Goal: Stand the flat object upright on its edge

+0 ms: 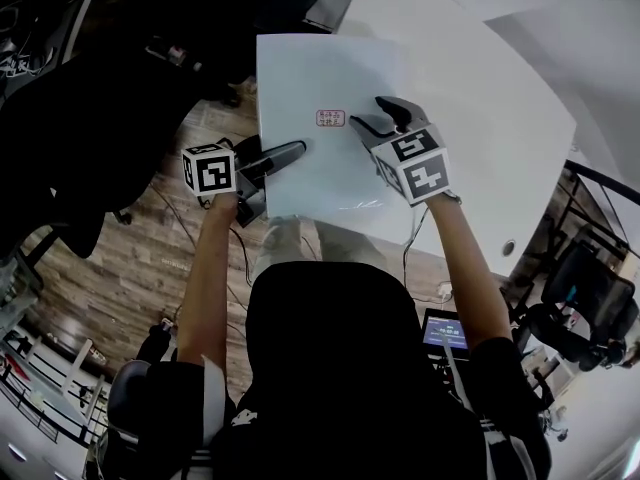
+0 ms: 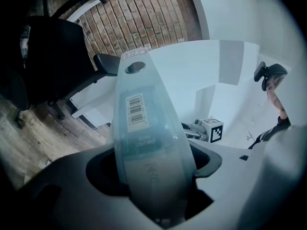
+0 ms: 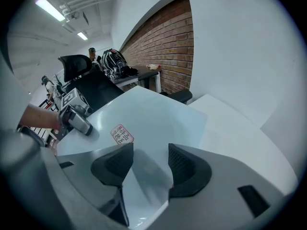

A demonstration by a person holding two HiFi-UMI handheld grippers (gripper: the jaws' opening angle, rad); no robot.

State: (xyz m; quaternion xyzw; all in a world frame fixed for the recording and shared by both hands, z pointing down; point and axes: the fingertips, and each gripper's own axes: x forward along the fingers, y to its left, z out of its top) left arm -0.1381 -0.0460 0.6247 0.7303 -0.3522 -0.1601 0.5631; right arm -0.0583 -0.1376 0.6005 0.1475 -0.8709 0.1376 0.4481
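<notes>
Here, flat sheet (image 1: 310,78) in left gripper (image 1: 297,150); right gripper (image 1: 367,111) agape above.

Flat sheet (image 1: 310,78): translucent pale-blue plastic, smooth and glossy, with streaky highlights near its lower edge in the head view. Sticker (image 1: 330,118) mid-sheet: paper, red print. Barcode label (image 2: 135,110): white paper. Table (image 1: 470,148): white, smooth, matt. Floor (image 1: 130,268), left of frame: wood-grain planks, low sheen. Wall (image 3: 168,47), upper middle of the right gripper view: rough red brick. Left gripper (image 1: 290,153) and right gripper (image 1: 378,114) shells: grey matt plastic. Pads (image 3: 115,163): dark, finely ribbed, rubbery look. Marker cube (image 1: 209,169): matt black-on-white print. Chair (image 2: 62,56): black, matt.
</notes>
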